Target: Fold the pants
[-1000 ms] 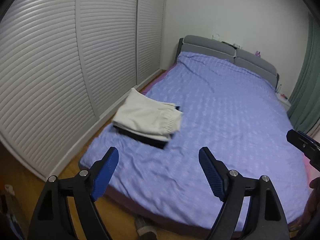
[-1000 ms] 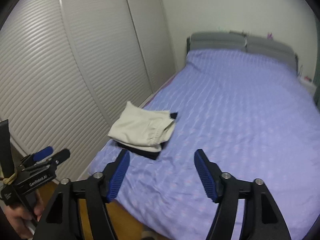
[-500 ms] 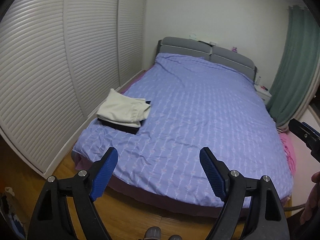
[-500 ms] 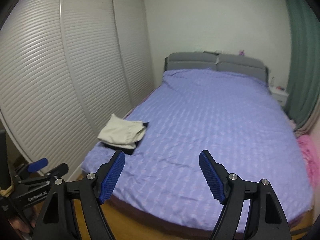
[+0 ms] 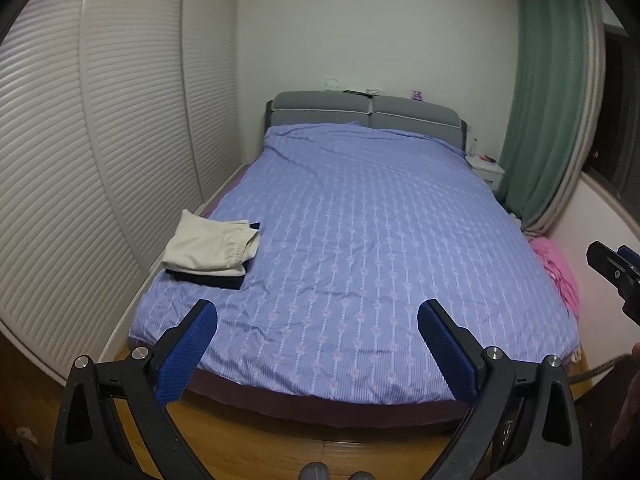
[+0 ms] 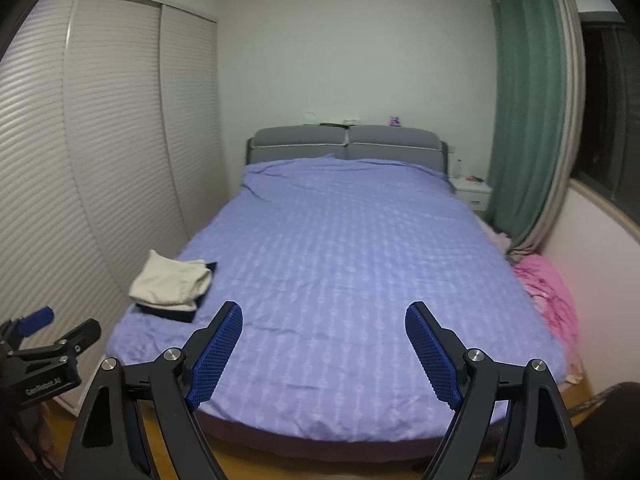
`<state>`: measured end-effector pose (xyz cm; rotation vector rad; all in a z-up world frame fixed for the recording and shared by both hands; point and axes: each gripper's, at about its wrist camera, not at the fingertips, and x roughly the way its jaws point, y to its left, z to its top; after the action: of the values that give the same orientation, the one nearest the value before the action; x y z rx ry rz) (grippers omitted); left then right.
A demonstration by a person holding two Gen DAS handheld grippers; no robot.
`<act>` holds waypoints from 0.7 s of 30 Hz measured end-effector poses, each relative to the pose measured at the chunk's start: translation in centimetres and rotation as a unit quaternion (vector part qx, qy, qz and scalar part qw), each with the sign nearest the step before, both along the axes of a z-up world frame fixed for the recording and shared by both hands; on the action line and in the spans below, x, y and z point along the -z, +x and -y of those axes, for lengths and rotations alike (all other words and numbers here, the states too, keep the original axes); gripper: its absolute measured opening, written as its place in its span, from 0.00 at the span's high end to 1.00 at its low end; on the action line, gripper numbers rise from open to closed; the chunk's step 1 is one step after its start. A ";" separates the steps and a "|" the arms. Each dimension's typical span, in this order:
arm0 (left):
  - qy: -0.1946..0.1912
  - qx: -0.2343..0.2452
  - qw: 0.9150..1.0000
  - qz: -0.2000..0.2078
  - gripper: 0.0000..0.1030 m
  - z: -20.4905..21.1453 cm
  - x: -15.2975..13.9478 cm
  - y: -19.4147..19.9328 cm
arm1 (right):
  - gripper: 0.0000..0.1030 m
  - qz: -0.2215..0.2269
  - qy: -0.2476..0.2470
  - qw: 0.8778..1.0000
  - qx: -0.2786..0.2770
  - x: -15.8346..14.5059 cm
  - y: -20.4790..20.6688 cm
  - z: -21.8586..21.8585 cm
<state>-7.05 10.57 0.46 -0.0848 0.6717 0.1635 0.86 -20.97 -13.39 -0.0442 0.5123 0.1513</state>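
Ahead and left of both grippers, the folded cream pants lie on a darker folded garment, possibly another pair, at the left edge of the bed. The left gripper has its 2 jaws opening with nothing between them. The right gripper is likewise opening, empty. Pink fabric lies far right.

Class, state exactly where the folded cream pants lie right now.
In both wrist views the folded cream pants lie near the bed's front left corner, stacked on a dark garment, beside the slatted wardrobe doors.
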 end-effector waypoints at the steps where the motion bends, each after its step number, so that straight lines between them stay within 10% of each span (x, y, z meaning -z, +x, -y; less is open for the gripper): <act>1: 0.001 0.006 1.000 0.000 0.00 0.2 0.0 -0.1 | 0.18 -0.002 0.002 1.000 0.005 0.2 -0.3 0.2; 21: 0.024 0.038 0.999 0.016 0.00 1.5 -0.8 -0.5 | 0.18 -0.006 0.010 0.999 0.047 0.8 -2.9 2.4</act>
<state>-7.58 9.04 1.24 -0.0160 0.6379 0.1040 -2.01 -23.38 -14.16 0.0008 0.5247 0.0651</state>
